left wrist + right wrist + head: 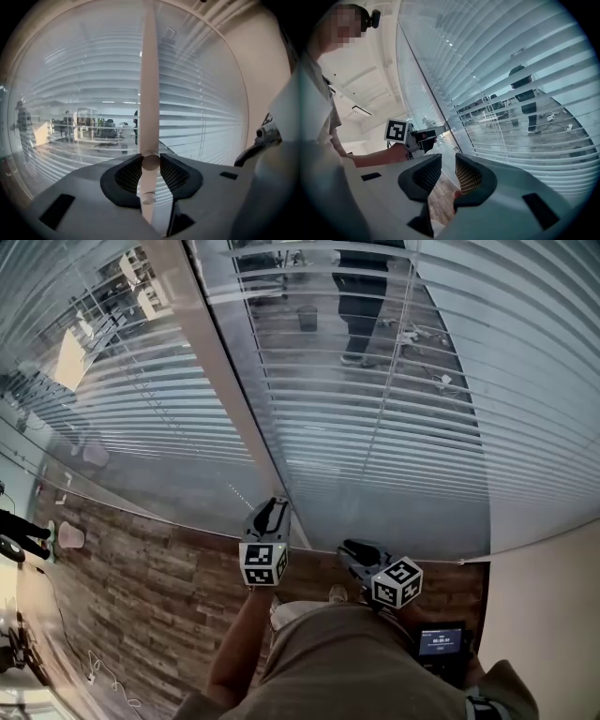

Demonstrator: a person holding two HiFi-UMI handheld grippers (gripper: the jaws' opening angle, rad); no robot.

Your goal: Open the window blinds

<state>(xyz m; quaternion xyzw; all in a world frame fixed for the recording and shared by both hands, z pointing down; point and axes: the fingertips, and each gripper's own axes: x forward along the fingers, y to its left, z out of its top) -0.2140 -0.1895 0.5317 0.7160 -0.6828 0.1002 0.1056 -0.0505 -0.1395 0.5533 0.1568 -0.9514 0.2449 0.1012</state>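
White horizontal blinds (375,427) hang over a glass wall, their slats tilted enough to show the room beyond. In the left gripper view a pale tilt wand (150,108) runs straight up between the jaws, and my left gripper (150,164) is shut on it, both pads pressing its sides. From the head view that left gripper (270,514) sits at the foot of the white window post (220,371). My right gripper (352,549) hangs lower to the right, open, with only floor showing between its fingers (468,176). The right gripper view also shows the left gripper (424,136) at the glass.
Wood-look floor (141,587) lies below the window. A pink cup (70,535) stands on it at the left. A small device with a lit screen (441,643) is at my right hip. A person (361,296) stands beyond the glass. A plain wall (553,615) closes the right side.
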